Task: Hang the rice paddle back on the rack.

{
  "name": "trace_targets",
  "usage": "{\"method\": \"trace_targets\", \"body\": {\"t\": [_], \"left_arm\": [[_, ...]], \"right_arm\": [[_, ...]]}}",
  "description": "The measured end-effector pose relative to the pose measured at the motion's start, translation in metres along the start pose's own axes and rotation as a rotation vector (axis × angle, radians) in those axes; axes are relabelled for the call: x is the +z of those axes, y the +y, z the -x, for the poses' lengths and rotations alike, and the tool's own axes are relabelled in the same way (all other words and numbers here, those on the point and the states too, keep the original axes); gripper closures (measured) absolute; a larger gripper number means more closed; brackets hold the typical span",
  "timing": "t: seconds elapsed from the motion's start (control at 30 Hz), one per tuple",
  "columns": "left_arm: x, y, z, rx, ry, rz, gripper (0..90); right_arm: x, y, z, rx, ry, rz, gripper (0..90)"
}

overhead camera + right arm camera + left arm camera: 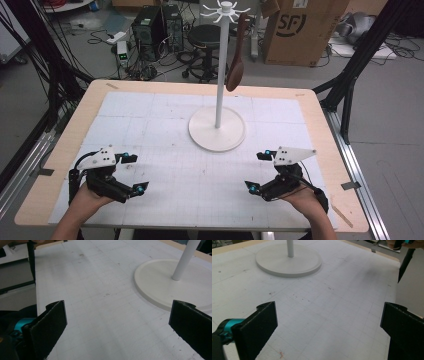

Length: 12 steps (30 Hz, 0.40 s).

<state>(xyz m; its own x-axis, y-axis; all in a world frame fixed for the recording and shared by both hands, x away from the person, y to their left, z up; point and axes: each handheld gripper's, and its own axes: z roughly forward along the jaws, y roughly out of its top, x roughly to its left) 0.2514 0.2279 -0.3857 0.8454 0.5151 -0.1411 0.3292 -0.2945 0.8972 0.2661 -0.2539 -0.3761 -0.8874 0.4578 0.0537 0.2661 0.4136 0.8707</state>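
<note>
Both grippers rest low over the near edge of the worktop, one at each side, well apart from everything else. Left gripper: fingers wide, nothing between them. Right gripper: fingers wide too, nothing held.

The thing nearest the work is a brown wooden spoon hanging from a hook at the top of a white stand. The stand's round base sits on the worktop's far half, roughly centred between the two grippers. The spoon's bowl hangs downward, just beside the pole.

Risks as I judge them:
- The stand is tall and slim. A sideways pull on the spoon could tip or slide it, since nothing steadies the base.
- The spoon hangs free. A touch before the fingers close could set it swinging, so the grip lands off-centre.
- Lifting without clearing the hook could drag the whole stand up.
- The hook arms crowd the top; wide fingers may snag them.
</note>
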Motion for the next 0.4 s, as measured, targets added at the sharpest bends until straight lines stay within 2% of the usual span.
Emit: {"method": "trace_targets", "body": {"t": [0.4], "left_arm": [[-0.0001,-0.0008,-0.0005,0.001,-0.003,0.005,1.7]], "right_arm": [[0.0014,-0.0068,-0.0020,0.016,0.001,0.007,0.3]]}}
